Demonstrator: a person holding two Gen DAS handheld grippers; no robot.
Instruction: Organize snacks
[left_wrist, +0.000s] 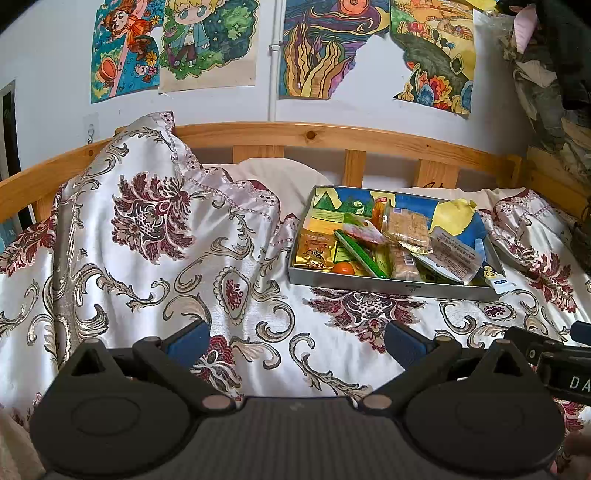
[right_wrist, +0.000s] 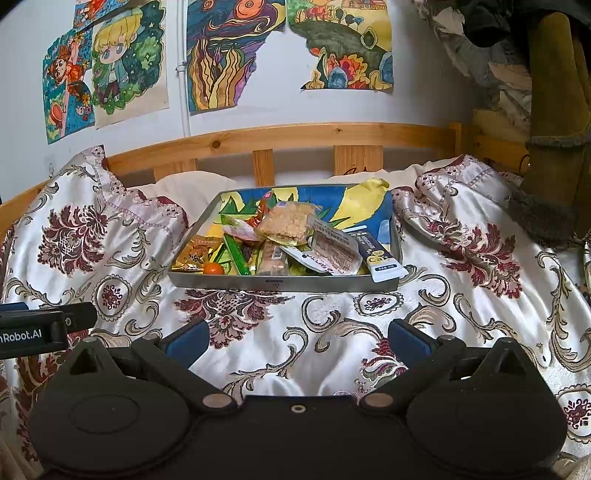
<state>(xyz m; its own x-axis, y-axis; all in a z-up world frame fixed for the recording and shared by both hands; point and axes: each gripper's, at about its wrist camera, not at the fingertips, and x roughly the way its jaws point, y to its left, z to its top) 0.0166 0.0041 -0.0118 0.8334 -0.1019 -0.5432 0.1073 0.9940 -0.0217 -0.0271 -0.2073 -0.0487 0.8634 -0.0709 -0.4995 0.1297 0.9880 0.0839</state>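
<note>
A shallow grey tray (left_wrist: 391, 286) (right_wrist: 284, 283) lies on the bed, piled with several snack packets. Among them are a gold packet (left_wrist: 314, 251) (right_wrist: 195, 254), a green stick pack (left_wrist: 360, 254) (right_wrist: 236, 253), a small orange fruit (left_wrist: 342, 268) (right_wrist: 214, 268), a clear pack of crumbly bars (left_wrist: 408, 225) (right_wrist: 286, 221) and a white-and-blue sachet (right_wrist: 380, 258) hanging over the front right corner. My left gripper (left_wrist: 295, 343) is open above the bedspread, short of the tray and left of it. My right gripper (right_wrist: 295, 341) is open too, in front of the tray, nothing between its fingers.
A floral satin bedspread (left_wrist: 147, 229) (right_wrist: 461, 295) covers the bed, bunched high at the left. A wooden slatted headboard (left_wrist: 332, 136) (right_wrist: 314, 134) runs behind the tray. Drawings hang on the wall. Clothes and an olive chair (right_wrist: 554, 110) stand at the right.
</note>
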